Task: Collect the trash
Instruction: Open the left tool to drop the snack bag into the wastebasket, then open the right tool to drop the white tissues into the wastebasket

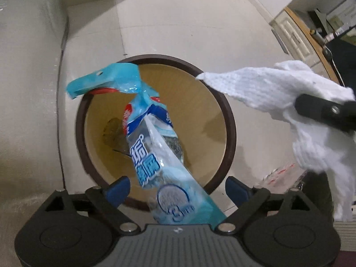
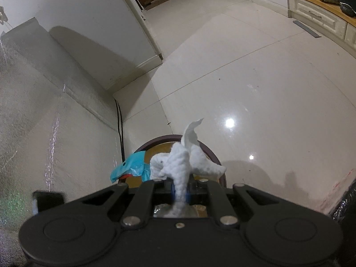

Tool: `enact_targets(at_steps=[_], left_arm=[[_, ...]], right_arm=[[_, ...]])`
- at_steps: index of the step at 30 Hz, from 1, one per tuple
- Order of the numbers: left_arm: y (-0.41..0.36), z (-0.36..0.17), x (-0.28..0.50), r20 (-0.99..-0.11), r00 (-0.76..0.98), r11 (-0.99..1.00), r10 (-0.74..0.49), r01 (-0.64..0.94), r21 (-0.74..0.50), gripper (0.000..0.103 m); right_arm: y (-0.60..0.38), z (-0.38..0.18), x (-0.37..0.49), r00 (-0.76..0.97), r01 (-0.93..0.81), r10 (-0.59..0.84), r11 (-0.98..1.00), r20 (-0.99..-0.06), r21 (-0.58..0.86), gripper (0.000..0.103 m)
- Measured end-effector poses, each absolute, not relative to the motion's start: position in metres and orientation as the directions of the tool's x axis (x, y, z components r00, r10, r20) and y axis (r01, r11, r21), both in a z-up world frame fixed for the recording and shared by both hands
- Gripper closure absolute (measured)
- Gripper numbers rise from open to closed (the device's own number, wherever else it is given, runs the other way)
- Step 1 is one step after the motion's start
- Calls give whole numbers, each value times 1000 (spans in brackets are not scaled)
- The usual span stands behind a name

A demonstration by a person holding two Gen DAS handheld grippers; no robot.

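Note:
A blue and clear plastic wrapper (image 1: 151, 144) with a steel scourer inside hangs over the round brown-rimmed bin (image 1: 231, 122). It lies between the spread blue fingers of my left gripper (image 1: 178, 189), and neither pad presses on it. The wrapper's folded blue top leans on the bin's far left rim. My right gripper (image 2: 180, 191) is shut on a crumpled white paper towel (image 2: 180, 162), held over the bin (image 2: 213, 153) with the wrapper (image 2: 131, 166) to its left. In the left wrist view the paper towel (image 1: 278, 93) hangs at the right, above the bin's edge.
The bin stands on glossy cream floor tiles, close to a pale wall (image 1: 29, 89) on the left. A black cable (image 2: 120, 122) runs down that wall. White cabinets with a wooden top (image 2: 316, 15) stand far right. A clear bag with red print (image 1: 278, 173) lies beside the bin.

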State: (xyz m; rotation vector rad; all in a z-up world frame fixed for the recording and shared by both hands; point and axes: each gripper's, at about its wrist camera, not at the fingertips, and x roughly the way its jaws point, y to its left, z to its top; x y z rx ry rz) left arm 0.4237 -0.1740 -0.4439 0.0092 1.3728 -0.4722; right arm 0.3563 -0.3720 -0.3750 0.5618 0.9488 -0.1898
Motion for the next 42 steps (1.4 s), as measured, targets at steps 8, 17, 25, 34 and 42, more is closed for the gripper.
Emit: enact_targets(at_steps=[8,17,25,34,42], left_arm=[[-183,-472,390,-977,88,972,-193,153,-178,38],[-190,-455,374,-986,105,951,-128,297,-91,82],[-202,-445,358,-967,-130,870,-220,423,-254,82],[-210,-460,409,-975,-139,902,-172,376,-213,68],[-233,-453,453,-993,71,894,-96,446,-55,36]], right_arm=[[-372,-371,350,591,394,91,834,-801,386,93],[-375,-371,349,596,407,86,825,-798,392,93],[-375,-370,346,597,421,79,816,-798,396,93],[-376,-370,346,605,434,80,801,-792,413,93],[-376,-372,345,604,441,77,797,-793,413,93]])
